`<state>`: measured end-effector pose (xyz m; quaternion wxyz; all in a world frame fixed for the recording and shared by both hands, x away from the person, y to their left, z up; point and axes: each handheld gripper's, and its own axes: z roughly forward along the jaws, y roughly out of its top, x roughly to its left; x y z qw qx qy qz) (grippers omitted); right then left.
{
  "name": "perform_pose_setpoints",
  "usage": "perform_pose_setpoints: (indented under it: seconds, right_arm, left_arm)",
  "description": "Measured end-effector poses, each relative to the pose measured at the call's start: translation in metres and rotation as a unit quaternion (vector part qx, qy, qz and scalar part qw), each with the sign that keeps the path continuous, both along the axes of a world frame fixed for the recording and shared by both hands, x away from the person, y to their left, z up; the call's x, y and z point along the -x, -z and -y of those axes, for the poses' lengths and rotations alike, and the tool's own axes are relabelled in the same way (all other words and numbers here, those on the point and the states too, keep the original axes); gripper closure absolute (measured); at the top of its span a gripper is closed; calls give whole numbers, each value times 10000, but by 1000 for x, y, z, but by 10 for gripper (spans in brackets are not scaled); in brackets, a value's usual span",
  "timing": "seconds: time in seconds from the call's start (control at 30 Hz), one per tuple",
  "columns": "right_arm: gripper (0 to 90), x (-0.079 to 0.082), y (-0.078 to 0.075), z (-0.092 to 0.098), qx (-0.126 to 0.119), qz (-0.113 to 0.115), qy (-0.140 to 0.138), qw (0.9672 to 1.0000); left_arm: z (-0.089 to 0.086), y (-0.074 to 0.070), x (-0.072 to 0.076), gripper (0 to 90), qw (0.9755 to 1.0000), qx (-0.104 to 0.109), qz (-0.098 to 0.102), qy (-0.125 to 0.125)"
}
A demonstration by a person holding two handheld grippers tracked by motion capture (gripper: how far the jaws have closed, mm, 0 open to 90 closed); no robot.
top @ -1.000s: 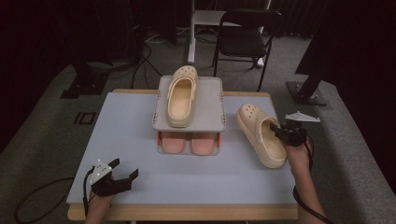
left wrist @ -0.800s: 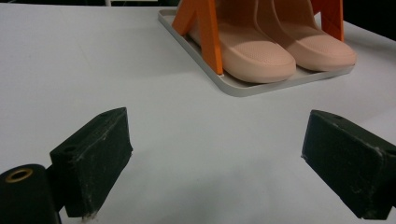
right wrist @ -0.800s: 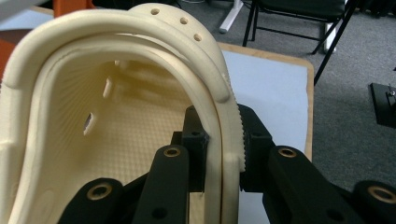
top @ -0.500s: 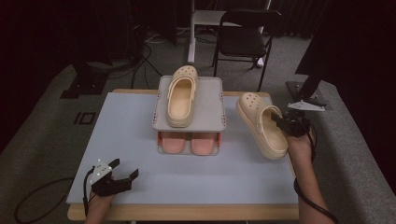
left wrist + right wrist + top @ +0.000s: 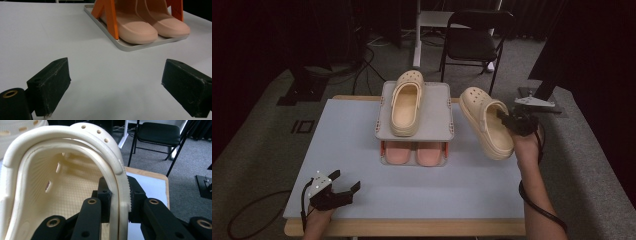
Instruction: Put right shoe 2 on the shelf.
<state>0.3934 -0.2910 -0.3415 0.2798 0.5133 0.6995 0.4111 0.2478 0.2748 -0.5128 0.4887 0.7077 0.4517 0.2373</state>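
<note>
My right gripper [image 5: 511,122] is shut on the side wall of a cream clog [image 5: 484,127], which hangs tilted above the table's right side, beside the shoe rack [image 5: 438,122]. In the right gripper view the pads pinch the clog [image 5: 60,192] rim at my right gripper [image 5: 119,200]. A matching cream clog [image 5: 404,102] lies on the rack's grey top shelf. A pair of pink slippers [image 5: 414,152] sits on the lower tray. My left gripper [image 5: 343,186] rests open near the table's front left corner, its jaws [image 5: 117,85] wide apart over bare tabletop, facing the pink slippers [image 5: 147,25].
The light blue tabletop [image 5: 337,145] spreads between rack and left gripper. Orange rack legs [image 5: 110,17] stand on the grey lower tray [image 5: 130,46]. A black chair [image 5: 474,42] and cables lie on the floor beyond the table. A dark stand base [image 5: 534,97] sits at the right.
The right gripper has lifted the cream clog off the table and carried it up and slightly toward the rack. The left gripper has stayed put.
</note>
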Motion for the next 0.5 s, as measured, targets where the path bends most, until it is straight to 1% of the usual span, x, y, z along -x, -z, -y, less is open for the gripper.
perform_pose_setpoints:
  seconds: [0.07,0.1,0.2,0.27,0.33,0.37,0.5]
  right_arm:
    - [761,-1,-2,-2,-5,11,15,10000]
    - [761,-3,-5,-7,-36,86,-9,10000]
    - [761,-6,-10,-14,-78,146,-53,9998]
    - [761,-7,-14,-21,-17,210,-55,9998]
    - [761,-8,-18,-28,12,218,-53,9997]
    - [761,-8,-20,-32,79,235,-46,9997]
    - [760,-11,-25,-46,78,207,-1,9998]
  left_arm:
    - [0,0,0,79,10000,-13,-1,9]
    - [0,0,0,79,10000,-5,2,8]
    - [0,0,0,79,10000,-3,18,10]
    - [0,0,0,79,10000,-21,15,16]
    - [0,0,0,79,10000,-15,8,10]
    - [0,0,0,79,10000,-20,12,13]
    - [0,-1,0,79,10000,-8,28,7]
